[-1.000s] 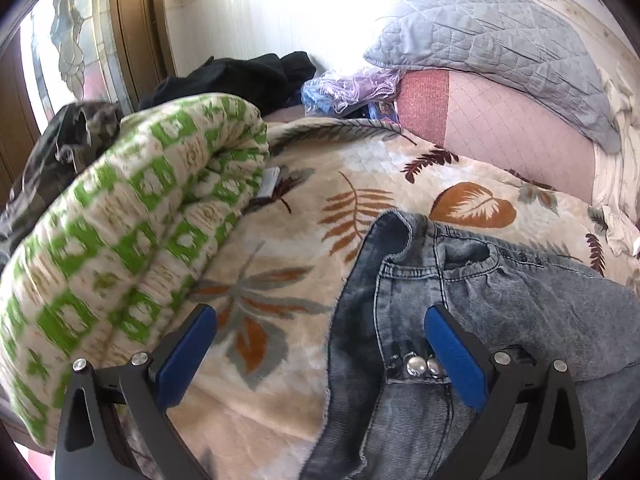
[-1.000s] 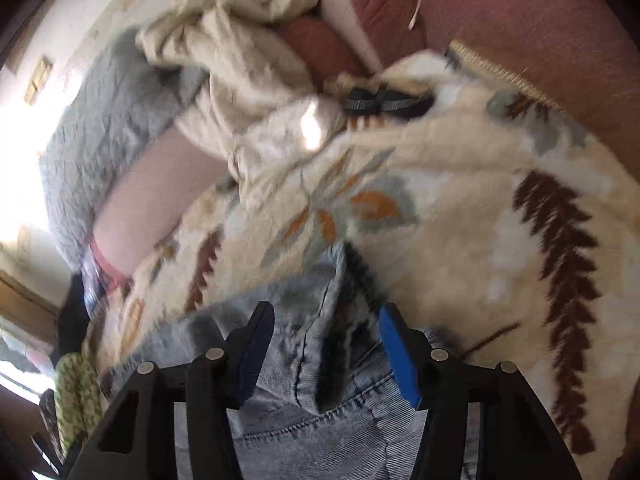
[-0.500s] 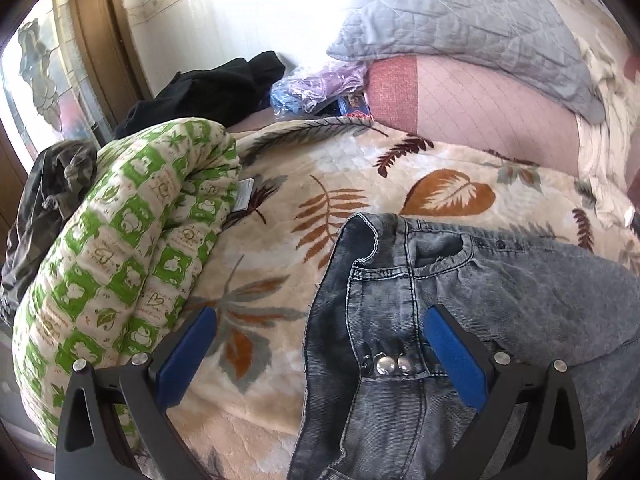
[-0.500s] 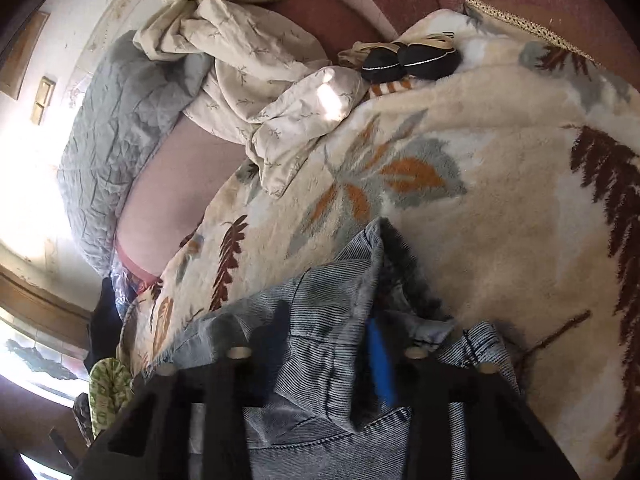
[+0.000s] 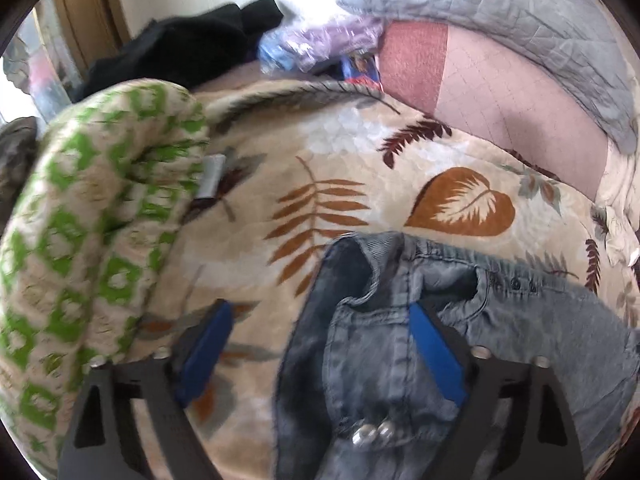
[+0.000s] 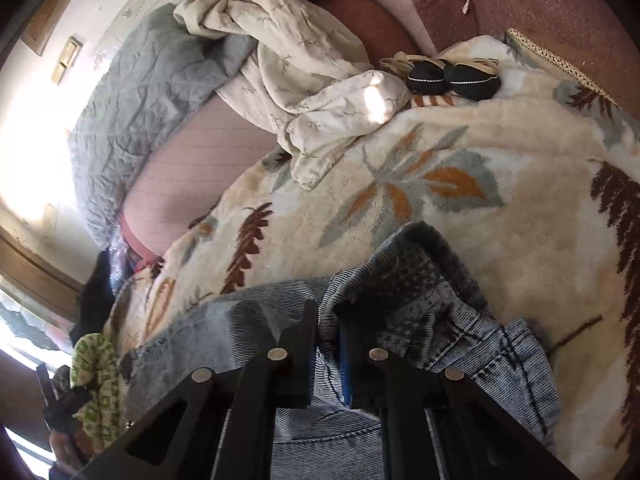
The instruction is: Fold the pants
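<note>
Pants of faded grey-blue denim (image 5: 460,344), one pair, lie waist-up and not yet folded on the cream fleece blanket printed with brown and rust leaves (image 5: 320,152); judged from this, the fold is only starting. Right gripper (image 6: 330,356): jaws have just been closing and now stand together, clamped on a bunched ridge of waistband. Left gripper (image 5: 320,344): jaws have just been closing but stand apart, straddling the other waistband corner, pads not pressing. Two metal fly buttons (image 5: 374,436) show at six o'clock. Outward: one rolled green-and-white patterned quilt (image 5: 88,240) at nine o'clock, one quilted grey pillow (image 5: 520,12) at one o'clock, one black garment (image 5: 192,44) at eleven o'clock.
</note>
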The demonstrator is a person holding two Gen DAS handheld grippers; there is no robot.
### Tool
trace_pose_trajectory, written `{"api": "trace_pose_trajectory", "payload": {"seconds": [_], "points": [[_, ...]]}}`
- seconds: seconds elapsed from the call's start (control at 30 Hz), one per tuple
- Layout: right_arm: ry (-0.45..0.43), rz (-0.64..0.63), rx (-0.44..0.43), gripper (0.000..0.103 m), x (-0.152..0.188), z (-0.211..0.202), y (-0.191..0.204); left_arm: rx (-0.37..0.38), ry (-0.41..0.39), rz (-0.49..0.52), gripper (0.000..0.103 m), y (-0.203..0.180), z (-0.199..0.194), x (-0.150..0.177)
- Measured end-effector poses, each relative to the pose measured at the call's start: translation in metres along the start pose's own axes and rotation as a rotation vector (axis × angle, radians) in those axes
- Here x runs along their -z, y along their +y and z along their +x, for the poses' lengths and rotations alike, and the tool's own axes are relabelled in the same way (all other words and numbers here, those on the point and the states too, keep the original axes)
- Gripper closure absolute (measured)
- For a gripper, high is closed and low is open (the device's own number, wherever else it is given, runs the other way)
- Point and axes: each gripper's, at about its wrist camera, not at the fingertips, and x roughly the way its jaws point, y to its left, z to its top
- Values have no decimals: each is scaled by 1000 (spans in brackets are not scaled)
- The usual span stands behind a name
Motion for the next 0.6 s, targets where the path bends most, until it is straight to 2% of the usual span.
{"api": "trace_pose_trajectory", "payload": {"seconds": [0.03, 0.1, 0.17, 0.37, 0.43, 0.5, 0.6], "points": [[1, 4, 4, 93, 0, 1, -1, -1, 18, -6, 23, -3, 9, -3], [2, 11, 15, 93, -2, 4, -4, 0, 50, -22, 35, -8, 25, -8], [2, 13, 24, 93, -3, 5, -7, 20, 80, -47, 40, -10, 40, -12], [-2, 6, 44, 93, -4, 9, -8, 75, 92, -74, 41, -21, 63, -23], [-4, 3, 52, 93, -4, 10, -7, 71, 98, -62, 53, -26, 70, -24], [-2, 3, 58, 93, -4, 12, -8, 96, 119, -69, 77, -26, 78, -26], [-5, 5, 69, 93, -4, 13, -10, 141, 136, -109, 94, -21, 85, -26]]}}
